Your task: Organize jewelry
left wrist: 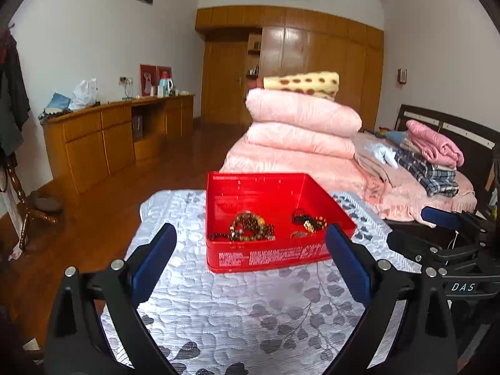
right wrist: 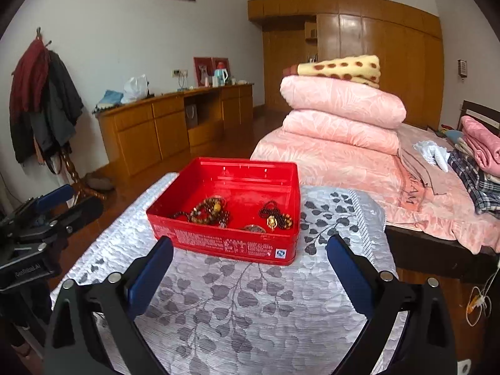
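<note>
A red open tin box (left wrist: 268,257) (right wrist: 231,245) sits on a silver leaf-patterned cloth (left wrist: 218,312) (right wrist: 243,312). Inside lie a coil of brown bead bracelets (left wrist: 250,226) (right wrist: 207,211), a dark bead bracelet with a gold charm (left wrist: 309,220) (right wrist: 276,217) and a small round metal piece (left wrist: 299,234) (right wrist: 254,228). My left gripper (left wrist: 251,243) is open and empty, just in front of the box. My right gripper (right wrist: 250,256) is open and empty, in front of the box. The right gripper also shows at the right edge of the left wrist view (left wrist: 443,234), the left gripper at the left edge of the right wrist view (right wrist: 47,209).
A bed with pink folded quilts (left wrist: 300,125) (right wrist: 340,115) stands behind and to the right. A wooden sideboard (left wrist: 118,137) (right wrist: 175,125) lines the left wall, a coat stand (right wrist: 43,100) further left. Wooden floor lies between.
</note>
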`<move>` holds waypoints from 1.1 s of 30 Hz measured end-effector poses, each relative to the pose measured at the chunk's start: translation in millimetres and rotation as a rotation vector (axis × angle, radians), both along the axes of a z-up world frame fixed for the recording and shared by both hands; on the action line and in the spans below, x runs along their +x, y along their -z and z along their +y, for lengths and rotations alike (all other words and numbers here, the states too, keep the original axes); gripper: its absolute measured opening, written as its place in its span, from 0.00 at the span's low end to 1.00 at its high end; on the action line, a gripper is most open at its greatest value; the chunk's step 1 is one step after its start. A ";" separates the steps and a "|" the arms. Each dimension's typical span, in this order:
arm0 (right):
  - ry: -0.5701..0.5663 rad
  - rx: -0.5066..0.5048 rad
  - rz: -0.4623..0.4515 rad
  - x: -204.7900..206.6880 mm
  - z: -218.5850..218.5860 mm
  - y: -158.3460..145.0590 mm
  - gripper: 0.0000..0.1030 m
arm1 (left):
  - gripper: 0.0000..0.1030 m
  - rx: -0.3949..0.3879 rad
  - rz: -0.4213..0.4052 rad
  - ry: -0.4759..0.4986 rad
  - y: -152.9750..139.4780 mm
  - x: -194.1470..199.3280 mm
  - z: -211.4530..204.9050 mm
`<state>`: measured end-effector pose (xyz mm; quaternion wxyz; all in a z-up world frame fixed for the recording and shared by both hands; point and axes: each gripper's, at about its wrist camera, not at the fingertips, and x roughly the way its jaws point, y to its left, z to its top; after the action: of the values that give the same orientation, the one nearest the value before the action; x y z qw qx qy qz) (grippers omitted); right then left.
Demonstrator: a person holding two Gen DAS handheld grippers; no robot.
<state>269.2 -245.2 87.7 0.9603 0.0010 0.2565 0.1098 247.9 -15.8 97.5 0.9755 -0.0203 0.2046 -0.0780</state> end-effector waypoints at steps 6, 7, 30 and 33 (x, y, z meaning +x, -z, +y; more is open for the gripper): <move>0.022 0.034 -0.074 -16.3 -8.9 -15.7 0.94 | 0.92 0.012 -0.081 0.003 -15.3 -19.1 -4.8; 0.021 0.038 -0.083 -18.3 -9.5 -18.0 0.94 | 0.92 0.014 -0.093 0.005 -18.0 -22.4 -6.2; 0.018 0.042 -0.225 -65.1 -8.6 -48.9 0.94 | 0.92 0.057 -0.233 0.007 -44.1 -74.6 -15.5; 0.018 0.042 -0.232 -69.0 -8.8 -50.5 0.94 | 0.92 0.057 -0.241 0.006 -46.9 -78.5 -15.8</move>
<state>200.2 -254.1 138.2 0.9842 0.0108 0.1413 0.1060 169.4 -31.5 144.4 0.9930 0.0177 0.0880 -0.0771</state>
